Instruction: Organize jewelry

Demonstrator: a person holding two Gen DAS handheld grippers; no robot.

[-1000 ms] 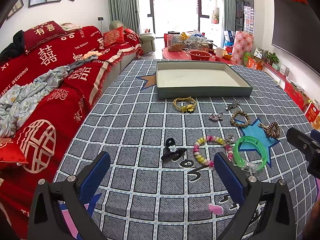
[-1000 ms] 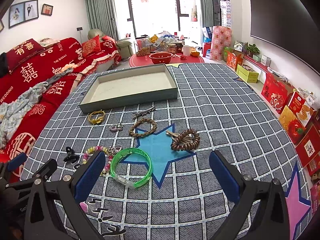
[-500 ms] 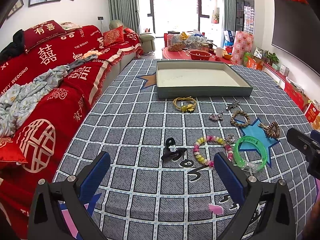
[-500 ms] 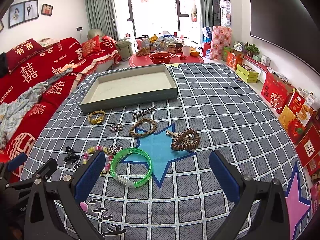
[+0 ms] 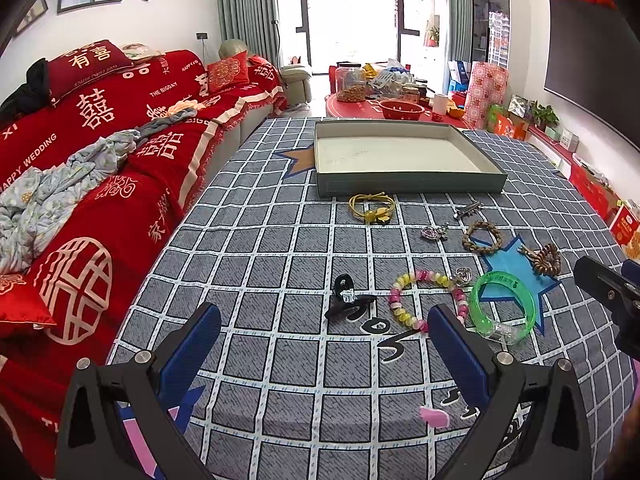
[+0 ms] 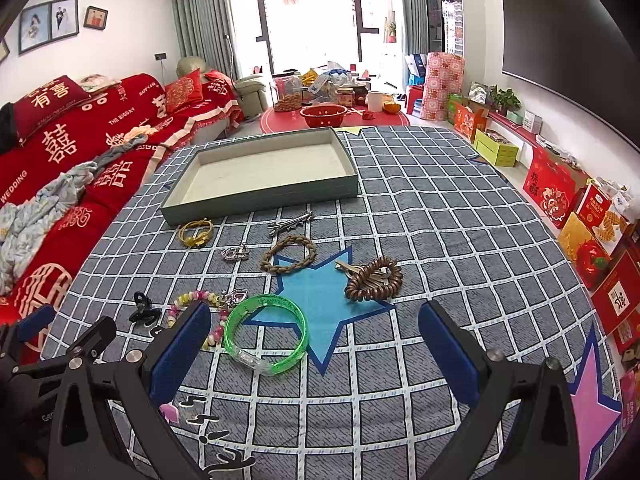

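Note:
Jewelry lies scattered on a grey checked cloth in front of an empty green tray (image 5: 408,188) (image 6: 264,206). Nearest my left gripper (image 5: 324,344) are a black hair claw (image 5: 346,296) and a pink-yellow bead bracelet (image 5: 420,294). A green bangle (image 6: 266,330) (image 5: 502,306) rests just ahead of my right gripper (image 6: 314,342). Farther off are a brown bead bracelet with keys (image 6: 374,278), a braided brown bracelet (image 6: 288,254), a yellow hair tie (image 5: 372,208), a silver clip (image 6: 290,222) and small silver charms (image 6: 235,254). Both grippers stand open and hold nothing.
A red-covered sofa (image 5: 92,168) with a crumpled blanket runs along the left edge of the table. Beyond the tray is a low red table (image 6: 336,116) crowded with jars and a bowl. Red gift boxes (image 6: 592,232) line the right wall under a dark screen.

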